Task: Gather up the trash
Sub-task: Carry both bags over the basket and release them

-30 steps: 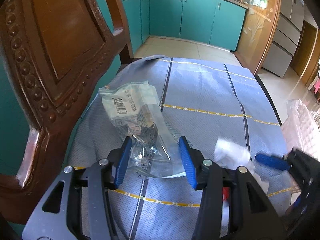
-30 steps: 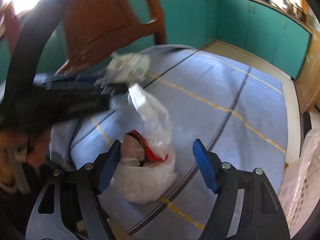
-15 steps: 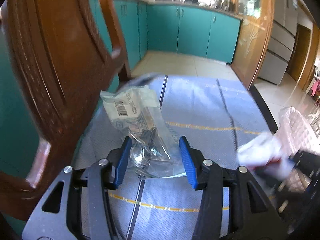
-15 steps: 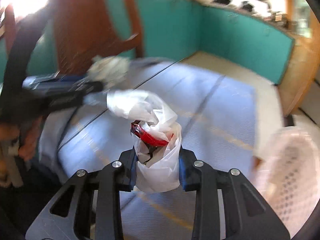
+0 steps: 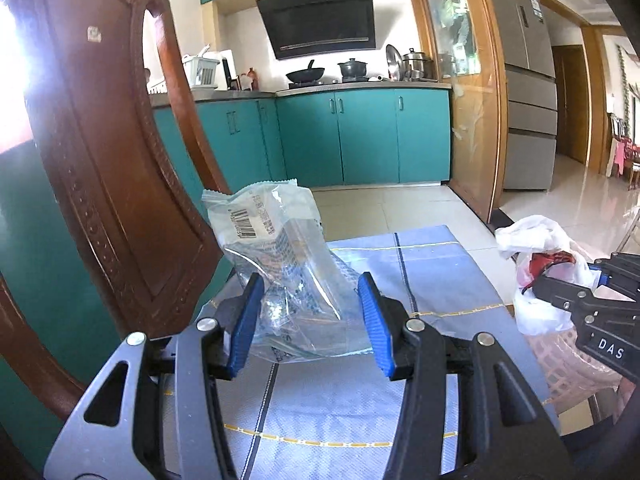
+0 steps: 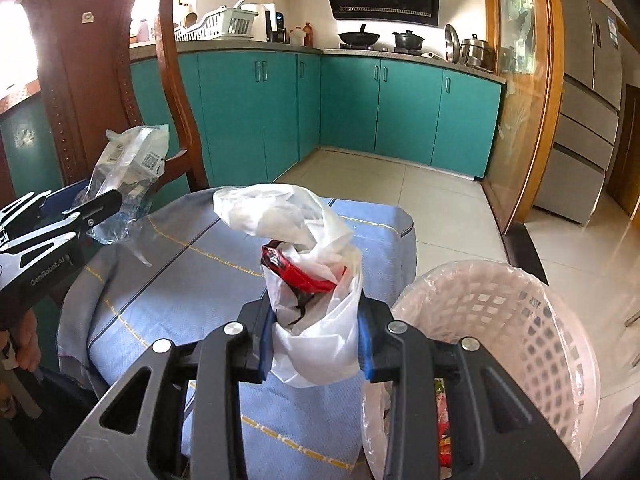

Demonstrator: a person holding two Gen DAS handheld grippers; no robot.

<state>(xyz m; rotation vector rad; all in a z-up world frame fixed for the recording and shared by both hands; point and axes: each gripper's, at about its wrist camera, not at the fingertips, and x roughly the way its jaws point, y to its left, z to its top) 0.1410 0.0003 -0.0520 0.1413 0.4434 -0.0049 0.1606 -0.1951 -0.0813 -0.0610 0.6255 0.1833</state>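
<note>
Left gripper (image 5: 310,322) pinches clear wrapper (image 5: 276,248); right gripper (image 6: 316,344) pinches white bag (image 6: 312,320); right view alone shows basket (image 6: 520,320).

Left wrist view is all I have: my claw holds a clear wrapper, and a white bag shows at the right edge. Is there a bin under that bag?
Observer: Not under it. In the right wrist view a lined white basket stands just right of the white bag, beside the table.
Operator: Is the right claw gripping that bag firmly?
Observer: The right claw is shut on its lower half, both blue pads pressed against the plastic.
Operator: Anything in the basket already?
Observer: Yes, some colourful scraps show at the bottom; I cannot tell what they are.
</note>
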